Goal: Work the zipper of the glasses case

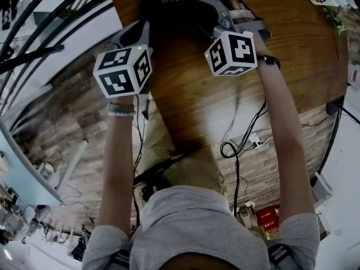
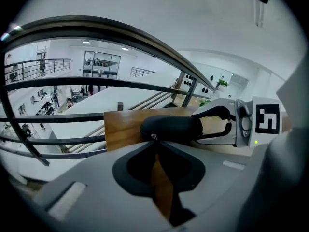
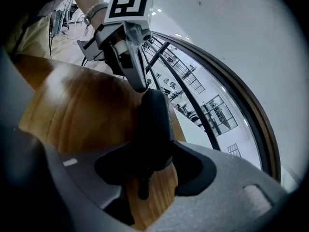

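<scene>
Zipper step: right tongs (image 3: 150,151) are clamping glasses case (image 3: 153,115), left tongs (image 2: 155,144) are pinching zipper pull (image 2: 153,137).
Next move probably calls for dragging it along, case held steady.

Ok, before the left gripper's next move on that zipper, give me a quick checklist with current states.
1. Glasses case resting on the table: ok.
2. Right gripper clamped on the case's end: ok.
3. Left gripper tips at the zipper pull: ok.
4. Pull actually pinched: cannot tell; the tips stand nearly together right at it.
5. How far the zipper has run: cannot tell; the case looks closed in the left gripper view.
</scene>
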The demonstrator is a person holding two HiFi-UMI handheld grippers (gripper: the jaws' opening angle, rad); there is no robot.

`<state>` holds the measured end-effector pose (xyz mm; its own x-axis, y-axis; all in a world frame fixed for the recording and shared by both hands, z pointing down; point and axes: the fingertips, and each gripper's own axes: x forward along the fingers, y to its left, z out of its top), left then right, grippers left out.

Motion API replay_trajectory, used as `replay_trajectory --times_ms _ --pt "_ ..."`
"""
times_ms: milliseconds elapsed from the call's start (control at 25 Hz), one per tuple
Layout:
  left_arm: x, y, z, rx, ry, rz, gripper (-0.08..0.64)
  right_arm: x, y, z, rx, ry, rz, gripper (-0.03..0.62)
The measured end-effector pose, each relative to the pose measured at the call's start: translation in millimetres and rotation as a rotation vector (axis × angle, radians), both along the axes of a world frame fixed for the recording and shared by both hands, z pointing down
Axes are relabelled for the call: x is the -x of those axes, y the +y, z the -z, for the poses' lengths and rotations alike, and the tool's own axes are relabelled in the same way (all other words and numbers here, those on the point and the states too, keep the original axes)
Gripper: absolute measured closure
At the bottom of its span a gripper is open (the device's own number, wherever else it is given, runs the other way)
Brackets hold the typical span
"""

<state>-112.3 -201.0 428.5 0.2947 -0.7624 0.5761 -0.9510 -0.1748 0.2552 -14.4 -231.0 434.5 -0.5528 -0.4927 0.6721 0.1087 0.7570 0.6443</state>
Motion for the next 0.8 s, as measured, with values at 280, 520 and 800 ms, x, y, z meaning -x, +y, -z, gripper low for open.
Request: replay_trajectory --times_ms 280,520,800 --pt "-3 20 18 -0.057 0.013 -0.096 0.446 2 1 1 0.023 -0.020 -0.084 0.358" --pt "0 39 53 -0.143 -0.036 -0.167 0.546 -5 20 5 0.141 -0.071 -0.169 0.359" --pt "-3 63 109 -0.270 -0.062 -0.234 0.546 -20 44 62 0.220 -0.379 -0.400 0.571"
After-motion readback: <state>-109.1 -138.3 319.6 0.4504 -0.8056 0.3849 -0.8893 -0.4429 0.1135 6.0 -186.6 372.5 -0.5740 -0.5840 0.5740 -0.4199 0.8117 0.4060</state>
